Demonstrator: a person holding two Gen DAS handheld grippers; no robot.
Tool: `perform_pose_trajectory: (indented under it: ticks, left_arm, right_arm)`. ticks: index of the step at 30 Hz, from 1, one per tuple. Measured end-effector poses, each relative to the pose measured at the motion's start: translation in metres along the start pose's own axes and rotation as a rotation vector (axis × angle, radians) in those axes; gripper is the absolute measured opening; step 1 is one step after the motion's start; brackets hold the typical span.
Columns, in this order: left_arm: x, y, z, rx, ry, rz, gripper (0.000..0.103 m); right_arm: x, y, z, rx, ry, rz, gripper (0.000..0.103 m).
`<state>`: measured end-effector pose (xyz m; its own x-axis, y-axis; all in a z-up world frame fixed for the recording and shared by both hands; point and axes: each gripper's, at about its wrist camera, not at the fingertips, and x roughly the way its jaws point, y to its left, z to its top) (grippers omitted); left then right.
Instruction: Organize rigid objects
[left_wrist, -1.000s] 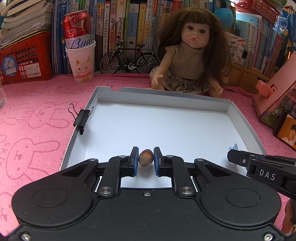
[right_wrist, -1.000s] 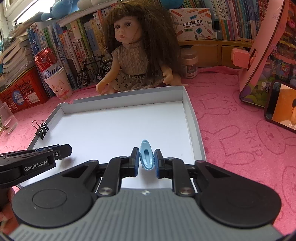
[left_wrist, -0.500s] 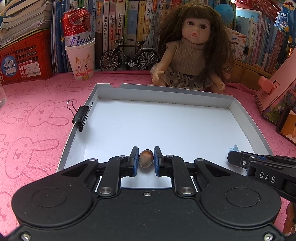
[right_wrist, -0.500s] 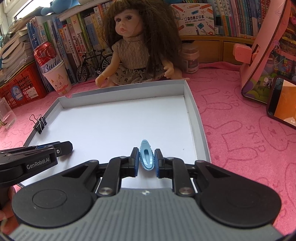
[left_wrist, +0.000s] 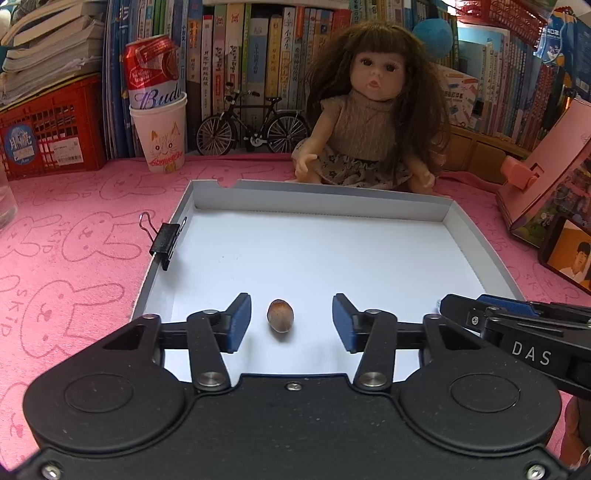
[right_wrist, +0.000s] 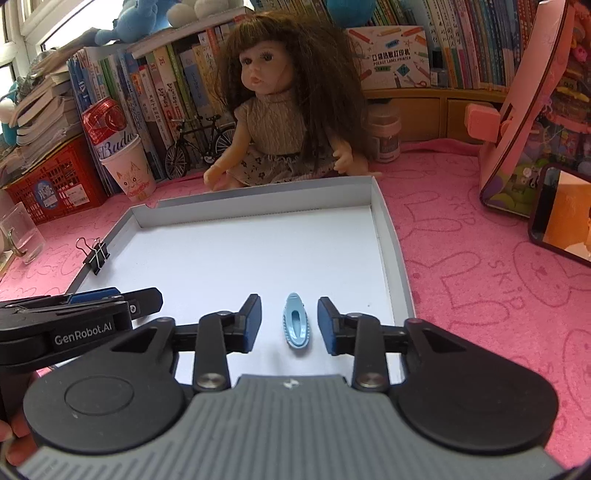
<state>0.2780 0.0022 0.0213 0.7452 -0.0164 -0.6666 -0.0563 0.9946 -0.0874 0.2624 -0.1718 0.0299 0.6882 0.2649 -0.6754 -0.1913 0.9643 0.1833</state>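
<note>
- Nearest me, the left gripper (left_wrist: 291, 321) has just let go: a moment ago its blue-padded jaws pinched the small brown oval nut (left_wrist: 280, 320), and now they stand spread wide with the nut lying free between them, touching neither pad.
- Beside it, the right gripper (right_wrist: 289, 324) has done the same. Its jaws are parted, and the light blue ridged plastic clip (right_wrist: 296, 324) that it held half a second ago rests flat between them, clear of both pads.
- Both pieces sit on the floor of the shallow white cardboard tray with grey walls (left_wrist: 325, 199), near its front edge: the nut toward the tray's left half, the clip close to the right wall (right_wrist: 394, 266).
- I judge that two placements are done together; the next move would be to draw both grippers back without nudging the nut, which looks likely to roll.
- Farther along, a black metal binder clip (left_wrist: 167, 239) is clamped on the tray's left wall.
- Past the tray sits a long-haired brown doll in a knitted beige top (left_wrist: 373, 122), with a miniature black bicycle (left_wrist: 253, 125), and a red drink can standing in a white paper cup (left_wrist: 157, 107) in front of the bookshelf.
</note>
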Motion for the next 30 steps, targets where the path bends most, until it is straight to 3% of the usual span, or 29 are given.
perform_pose_trajectory:
  ticks: [7,10,30]
  left_arm:
    - [-0.025,0.001,-0.004,0.000,-0.046,-0.037,0.076]
    - [-0.036,0.002,-0.008,0.004,-0.063,-0.042,0.081]
    - [-0.083,0.004,-0.040,0.038,-0.104,-0.071,0.084]
  right_arm:
    - [-0.022,-0.002,-0.002,-0.003,-0.051,0.004,0.081]
    - [-0.031,-0.006,-0.005,0.004,-0.074,0.012,0.087]
    - [-0.075,0.000,-0.033,-0.085,-0.168,-0.001,0.103]
